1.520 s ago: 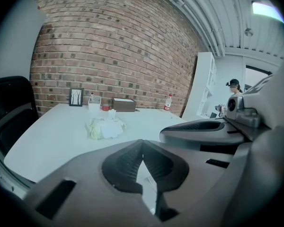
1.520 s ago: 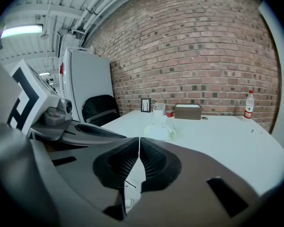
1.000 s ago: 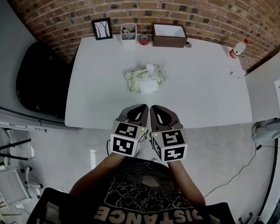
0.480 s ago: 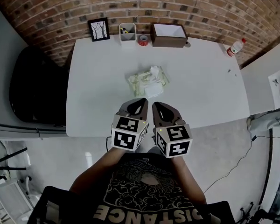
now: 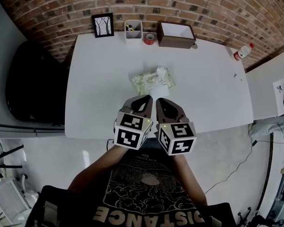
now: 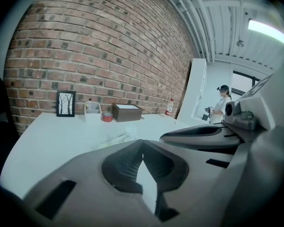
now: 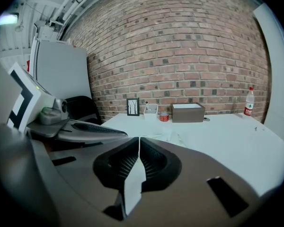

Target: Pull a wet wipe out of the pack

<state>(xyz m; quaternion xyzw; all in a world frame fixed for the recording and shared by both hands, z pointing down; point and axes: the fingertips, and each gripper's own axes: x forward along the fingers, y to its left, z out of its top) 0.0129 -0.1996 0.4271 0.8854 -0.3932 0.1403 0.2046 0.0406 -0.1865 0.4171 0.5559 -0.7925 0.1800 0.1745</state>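
Observation:
The pale green wet wipe pack [image 5: 151, 81] lies flat in the middle of the white table [image 5: 94, 89]. A white wipe [image 5: 160, 72] pokes up from its top, and a white flap [image 5: 155, 92] lies at its near side. My left gripper [image 5: 144, 99] and right gripper [image 5: 159, 100] hover side by side just short of the pack, over the table's front part. Both are shut with nothing between the jaws. In the left gripper view the pack [image 6: 114, 139] shows low beyond the shut left gripper [image 6: 142, 144]. In the right gripper view the right gripper [image 7: 139, 140] is shut too.
Along the brick wall stand a framed picture [image 5: 103, 25], a white pen cup [image 5: 133, 30], a red tape roll [image 5: 148, 39] and a brown box [image 5: 176, 34]. A bottle [image 5: 243, 52] sits at the far right corner. A black chair [image 5: 31, 86] is left of the table. A person [image 6: 222, 103] stands far off.
Both grippers have moved forward from the table's front edge toward the pack, staying shut and side by side. The pack has not moved.

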